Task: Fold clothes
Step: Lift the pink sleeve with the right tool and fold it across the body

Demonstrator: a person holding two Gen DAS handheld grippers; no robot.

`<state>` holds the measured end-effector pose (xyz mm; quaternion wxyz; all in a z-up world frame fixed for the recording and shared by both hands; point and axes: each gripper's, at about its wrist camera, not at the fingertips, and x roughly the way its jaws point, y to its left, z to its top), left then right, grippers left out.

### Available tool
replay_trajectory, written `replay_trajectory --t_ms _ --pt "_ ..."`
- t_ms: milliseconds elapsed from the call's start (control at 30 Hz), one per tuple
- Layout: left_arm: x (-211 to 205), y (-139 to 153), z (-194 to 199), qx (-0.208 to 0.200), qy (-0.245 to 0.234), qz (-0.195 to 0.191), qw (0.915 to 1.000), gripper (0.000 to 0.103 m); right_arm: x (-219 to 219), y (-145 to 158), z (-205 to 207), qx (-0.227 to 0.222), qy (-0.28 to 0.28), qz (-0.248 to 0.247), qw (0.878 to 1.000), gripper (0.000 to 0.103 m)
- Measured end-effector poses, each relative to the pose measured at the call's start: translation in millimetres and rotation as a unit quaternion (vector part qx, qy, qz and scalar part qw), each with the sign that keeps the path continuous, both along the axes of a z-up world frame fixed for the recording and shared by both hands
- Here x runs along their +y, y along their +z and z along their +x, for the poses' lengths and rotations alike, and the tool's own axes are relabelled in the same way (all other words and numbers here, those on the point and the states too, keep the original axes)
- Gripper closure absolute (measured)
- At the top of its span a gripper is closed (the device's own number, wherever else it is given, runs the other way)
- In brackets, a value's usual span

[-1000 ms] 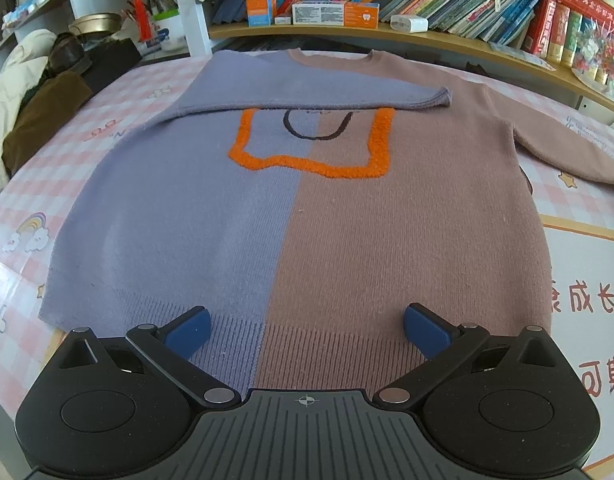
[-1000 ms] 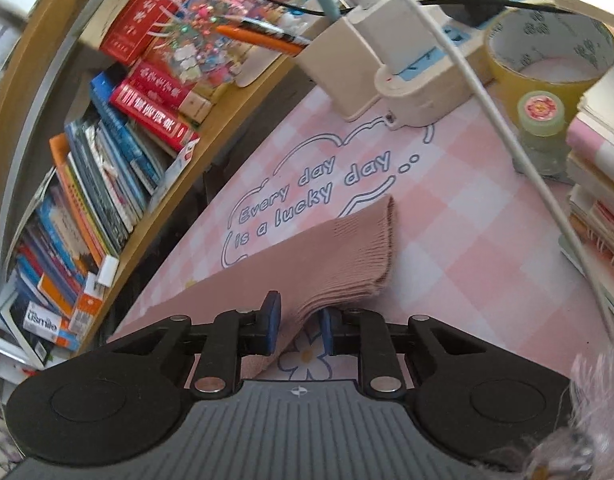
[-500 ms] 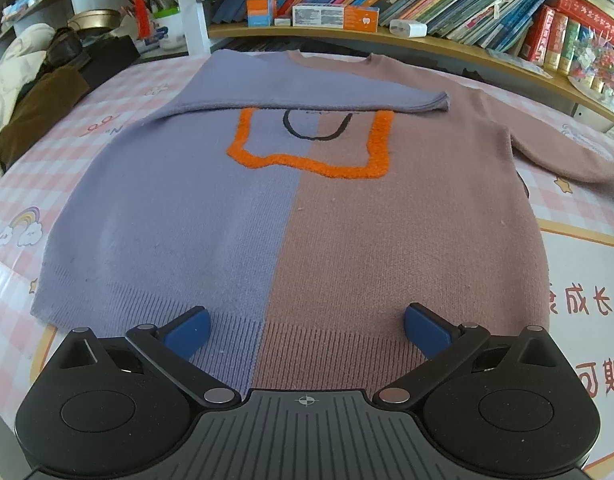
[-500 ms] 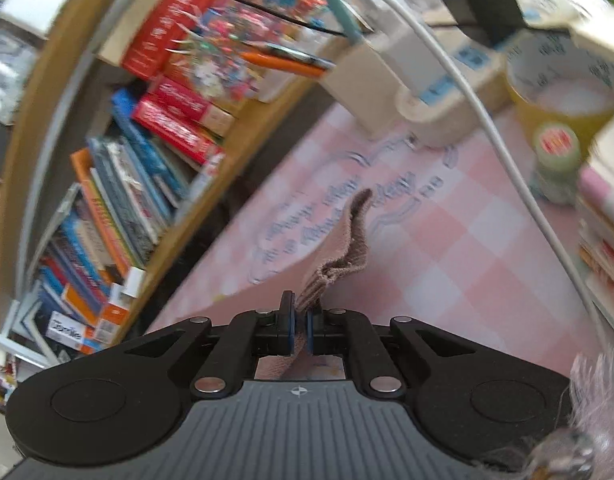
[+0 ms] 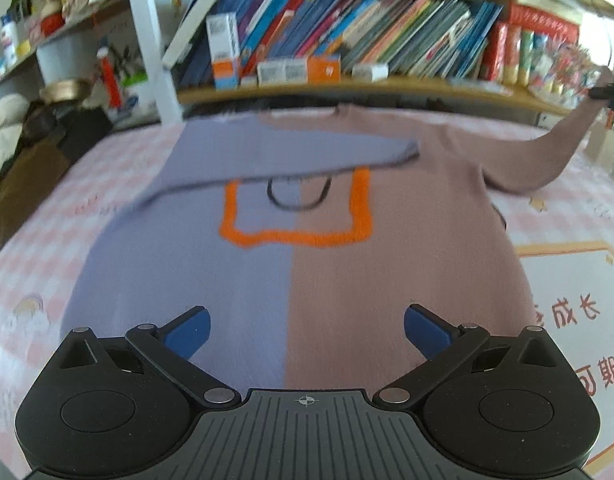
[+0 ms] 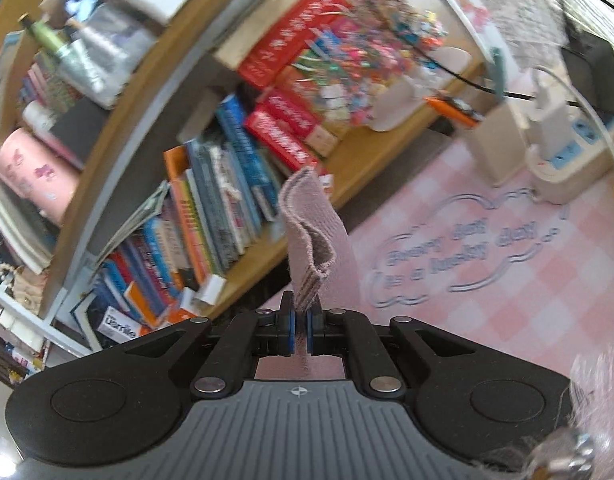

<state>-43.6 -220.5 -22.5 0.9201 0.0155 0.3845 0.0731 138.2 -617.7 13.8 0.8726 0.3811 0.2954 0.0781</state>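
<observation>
Pink sleeve up, sweater flat on the checked cloth.
The right gripper [image 6: 301, 326] pinches the sleeve cuff [image 6: 307, 236]; the left gripper [image 5: 307, 330] gapes empty above the sweater [image 5: 299, 264]. A shallow pinch could slip, or drag the body askew.

Around the sweater [image 5: 307, 248], bare pink checked surface [image 5: 555, 184] is lying open on both sides. Behind it, a bookshelf [image 5: 347, 92] is blocking the way; a power strip [image 6: 567, 152] and cables are crowding the right corner.
</observation>
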Motion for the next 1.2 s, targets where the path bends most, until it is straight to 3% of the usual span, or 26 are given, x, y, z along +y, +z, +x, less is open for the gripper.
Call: replay_trajectory --t_ms 367,800,1200 --pt "66.6 22.5 -14.8 -0.045 -0.026 -0.003 0.9987 0.0 104.4 33.4 2.9 -0.022 0.025 -0.005 0.999 0.098" --pt "146.4 30.4 -47.7 -0.095 -0.02 0.007 0.9952 0.0 233.3 52.3 19.5 -0.035 0.084 -0.034 0.995 0.098" --pt "205.9 32.3 -78.4 -0.093 0.02 0.015 0.9954 0.0 365.1 38.2 26.5 -0.056 0.138 -0.124 0.981 0.098"
